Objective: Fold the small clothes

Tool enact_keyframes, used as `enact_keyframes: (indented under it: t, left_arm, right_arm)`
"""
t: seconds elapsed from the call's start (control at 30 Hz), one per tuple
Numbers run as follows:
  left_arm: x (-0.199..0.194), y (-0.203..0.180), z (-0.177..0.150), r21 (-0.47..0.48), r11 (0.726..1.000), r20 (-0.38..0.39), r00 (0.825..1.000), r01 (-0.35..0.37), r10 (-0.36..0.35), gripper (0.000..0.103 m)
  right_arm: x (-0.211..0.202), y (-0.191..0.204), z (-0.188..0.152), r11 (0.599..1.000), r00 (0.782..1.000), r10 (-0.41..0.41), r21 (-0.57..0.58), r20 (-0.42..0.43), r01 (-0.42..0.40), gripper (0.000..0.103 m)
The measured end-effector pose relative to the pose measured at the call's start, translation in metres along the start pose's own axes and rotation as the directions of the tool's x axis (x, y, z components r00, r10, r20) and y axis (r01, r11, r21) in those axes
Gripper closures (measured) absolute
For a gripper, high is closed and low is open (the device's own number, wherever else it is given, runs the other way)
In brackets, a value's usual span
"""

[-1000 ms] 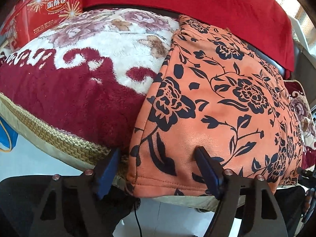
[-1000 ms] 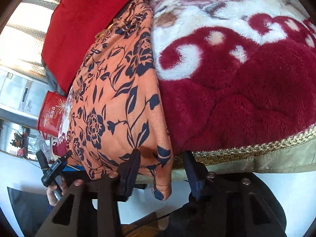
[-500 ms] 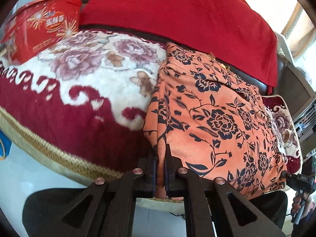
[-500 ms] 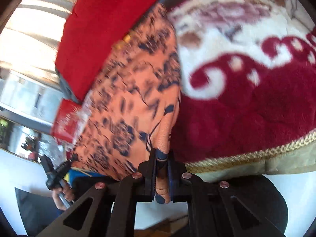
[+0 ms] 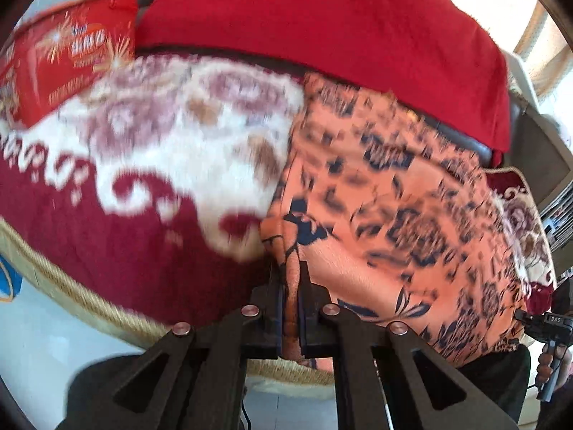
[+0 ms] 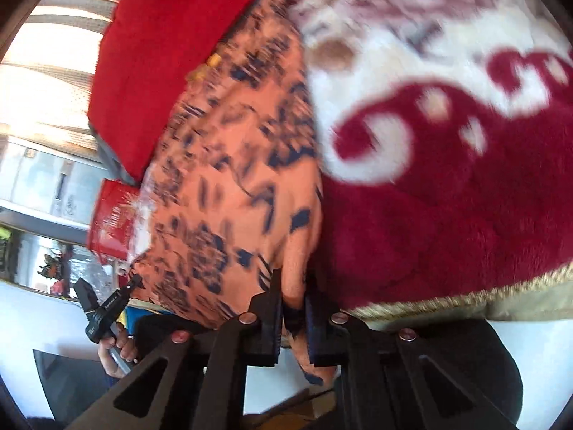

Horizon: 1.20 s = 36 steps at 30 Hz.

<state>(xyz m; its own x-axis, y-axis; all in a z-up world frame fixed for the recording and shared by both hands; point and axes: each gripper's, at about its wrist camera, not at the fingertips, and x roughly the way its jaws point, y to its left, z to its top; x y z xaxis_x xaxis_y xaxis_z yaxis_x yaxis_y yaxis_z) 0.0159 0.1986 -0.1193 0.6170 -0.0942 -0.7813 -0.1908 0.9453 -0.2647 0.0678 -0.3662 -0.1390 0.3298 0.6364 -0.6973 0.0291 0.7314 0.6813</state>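
An orange garment with dark blue flowers (image 5: 394,215) lies across a plush red-and-white blanket (image 5: 143,165). My left gripper (image 5: 290,286) is shut on the garment's near left corner, with cloth pinched between the jaws. In the right wrist view the same garment (image 6: 229,186) lies left of the blanket (image 6: 447,186). My right gripper (image 6: 292,301) is shut on its near right corner, and a bit of hem hangs below the jaws. Both views are motion-blurred.
A red cushion (image 5: 322,25) lies behind the garment. A red snack box (image 5: 71,61) stands at the back left and shows in the right wrist view (image 6: 111,222). The blanket's gold trim (image 5: 71,286) marks the near edge above a white floor.
Both grippers closed from open onto the garment's near corners about half a second ago. Since then both have lifted and pulled the corners, and the cloth has bunched at the jaws.
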Motion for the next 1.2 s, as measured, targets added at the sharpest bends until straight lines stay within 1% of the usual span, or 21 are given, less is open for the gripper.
enact_keyframes:
  t: [0.03,0.1,0.17,0.23,0.3,0.43,0.53,0.57,0.6,0.63,0.7,0.77,0.83,0.87,0.9,0.93,0.97,1.0,1.1,1.17,1.2]
  left_arm:
    - [0.0,-0.002,0.003,0.017,1.0,0.01,1.0,-0.009,0.008,0.097]
    - [0.011,-0.002,0.002,0.03,0.999,-0.02,0.999,-0.029,0.029,0.097]
    - [0.02,0.002,-0.003,0.026,0.999,-0.056,0.998,-0.037,0.039,0.097]
    - [0.019,0.004,-0.003,0.021,0.999,-0.062,0.997,-0.034,0.036,0.097]
    - [0.015,0.001,0.005,0.033,0.999,-0.052,0.998,-0.023,0.025,0.097]
    - [0.009,-0.015,0.034,0.102,0.995,0.002,1.0,-0.007,0.007,0.097]
    - [0.016,-0.017,0.04,0.118,0.993,0.01,1.0,-0.024,0.023,0.097]
    - [0.019,-0.014,0.038,0.104,0.994,-0.002,1.0,-0.026,0.027,0.097]
    - [0.022,-0.012,0.036,0.092,0.995,-0.011,1.0,-0.028,0.029,0.097]
    - [0.024,-0.008,0.034,0.082,0.996,-0.018,0.999,-0.029,0.031,0.097]
    - [0.026,-0.004,0.029,0.066,0.997,-0.024,0.999,-0.029,0.03,0.097]
    - [0.026,-0.001,0.026,0.055,0.998,-0.023,0.999,-0.023,0.024,0.097]
    - [0.025,0.0,0.024,0.046,0.999,-0.017,1.0,-0.015,0.015,0.097]
    - [0.024,0.0,0.023,0.042,0.999,-0.014,1.0,-0.011,0.011,0.097]
    - [0.023,0.001,0.023,0.039,0.999,-0.012,1.0,-0.009,0.009,0.097]
    - [0.023,0.002,0.022,0.032,0.999,-0.012,1.0,-0.005,0.005,0.097]
    - [0.023,0.002,0.021,0.027,1.0,-0.014,1.0,-0.002,0.002,0.097]
    - [0.023,0.003,0.021,0.026,1.0,-0.016,1.0,0.002,-0.001,0.097]
    - [0.02,0.004,0.019,0.03,1.0,-0.011,1.0,0.006,-0.006,0.097]
    - [0.018,0.005,0.018,0.032,0.999,-0.009,1.0,0.008,-0.007,0.097]
    - [0.016,0.005,0.018,0.035,0.999,-0.006,1.0,0.007,-0.007,0.097]
  right_arm:
    - [-0.001,-0.002,0.004,1.0,1.0,0.0,-0.001,0.005,0.0,0.093]
    - [0.004,-0.01,0.005,1.0,1.0,-0.01,0.024,-0.01,0.01,0.093]
    - [0.006,-0.02,0.004,0.997,1.0,0.006,0.076,-0.026,-0.004,0.093]
    - [0.001,-0.022,0.003,0.996,0.999,0.029,0.089,-0.021,-0.027,0.093]
    - [-0.001,-0.021,0.006,0.994,0.999,0.05,0.097,-0.017,-0.048,0.093]
    - [-0.008,-0.014,0.031,0.992,0.995,0.104,0.075,0.011,-0.105,0.093]
    - [-0.003,-0.02,0.043,0.996,1.0,0.02,0.087,0.002,-0.02,0.088]
    - [-0.003,-0.022,0.042,0.994,1.0,0.022,0.103,-0.003,-0.021,0.088]
    - [-0.005,-0.023,0.04,0.994,1.0,0.028,0.11,0.005,-0.029,0.074]
    - [-0.009,-0.021,0.035,0.995,1.0,0.017,0.101,0.013,-0.018,0.047]
    - [-0.02,-0.01,0.024,0.998,0.999,0.001,0.059,0.035,-0.003,0.016]
    - [-0.022,-0.004,0.014,0.999,0.999,-0.029,0.028,0.014,0.028,0.016]
    - [-0.009,0.002,-0.003,0.998,0.996,-0.064,0.008,-0.057,0.065,0.018]
    - [-0.007,0.01,-0.01,0.991,0.991,-0.127,-0.044,-0.046,0.125,0.018]
    - [-0.002,0.014,-0.014,0.986,0.986,-0.159,-0.066,-0.053,0.155,0.018]
    - [-0.001,0.018,-0.018,0.983,0.984,-0.173,-0.064,-0.044,0.17,0.025]
    - [0.001,0.016,-0.018,0.99,0.989,-0.141,-0.029,-0.053,0.14,0.042]
    - [0.006,0.012,-0.018,0.994,0.991,-0.103,0.02,-0.086,0.106,0.089]
    - [0.021,0.008,-0.02,0.988,0.983,-0.144,0.038,-0.115,0.15,0.092]
    - [0.021,0.004,-0.022,0.99,0.988,-0.114,0.066,-0.108,0.122,0.093]
    - [0.02,0.007,-0.023,0.99,0.987,-0.125,0.053,-0.098,0.131,0.095]
